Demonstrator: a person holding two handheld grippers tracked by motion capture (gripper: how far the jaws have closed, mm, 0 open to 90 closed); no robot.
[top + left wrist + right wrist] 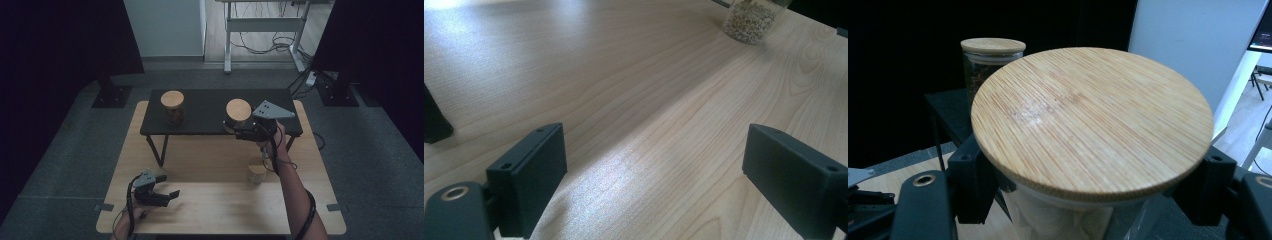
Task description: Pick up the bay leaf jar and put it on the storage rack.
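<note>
1. Currently the right gripper (pixel 243 131) has its jaws around the bamboo-lidded jar (pixel 1092 125) on the black shelf (pixel 210 102), right of a second jar (pixel 173 107); whether it presses the glass cannot be told.
2. Judging by this, the jar is either just being placed or about to be lifted.
3. The left gripper (pixel 167 191) hangs open over the bench (pixel 210 210); a lidless jar (pixel 257 173) remains there.
4. No labels or writing are readable.
</note>
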